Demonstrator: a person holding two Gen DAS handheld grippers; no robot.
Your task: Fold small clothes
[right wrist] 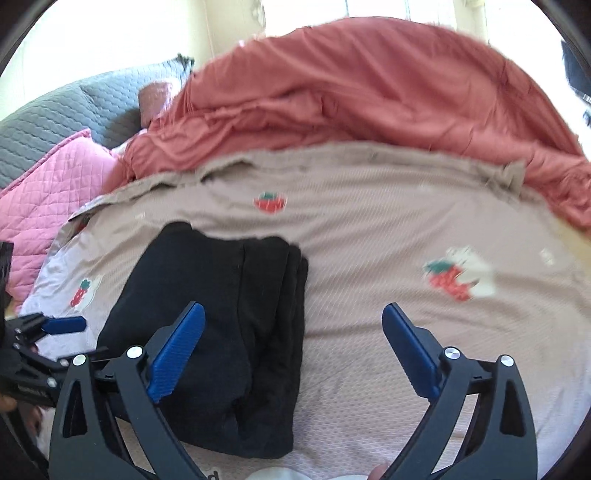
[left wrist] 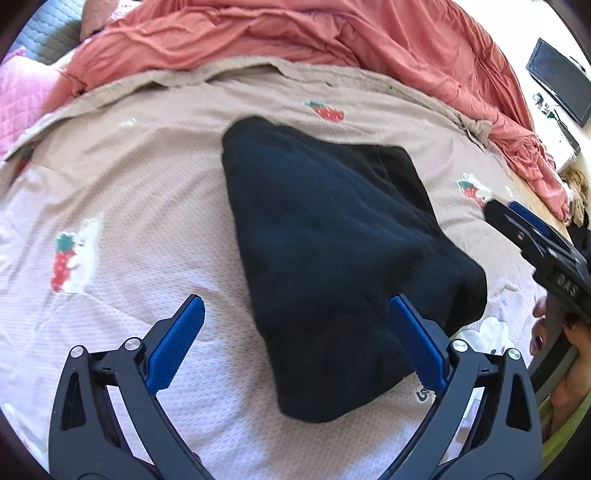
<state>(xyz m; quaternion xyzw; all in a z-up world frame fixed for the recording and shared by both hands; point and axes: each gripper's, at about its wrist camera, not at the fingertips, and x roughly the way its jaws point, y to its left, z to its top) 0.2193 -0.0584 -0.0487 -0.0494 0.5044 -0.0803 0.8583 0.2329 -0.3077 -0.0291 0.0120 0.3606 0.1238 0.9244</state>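
A folded black garment [left wrist: 332, 251] lies on the beige strawberry-print bed sheet [left wrist: 129, 177]. My left gripper [left wrist: 295, 314] is open and empty, hovering above the garment's near end, its right finger over the cloth. In the right wrist view the garment [right wrist: 221, 314] lies at the left, folded in layers. My right gripper [right wrist: 293, 325] is open and empty above the sheet [right wrist: 369, 240], its left finger over the garment's edge. The right gripper also shows at the right edge of the left wrist view [left wrist: 502, 212], and the left gripper at the left edge of the right wrist view [right wrist: 70, 332].
A rumpled coral blanket [left wrist: 295, 33] is piled along the far side of the bed. A pink quilted pillow [right wrist: 48, 192] and a grey cushion [right wrist: 55, 118] lie at the far left. A dark monitor [left wrist: 561, 81] stands at the far right.
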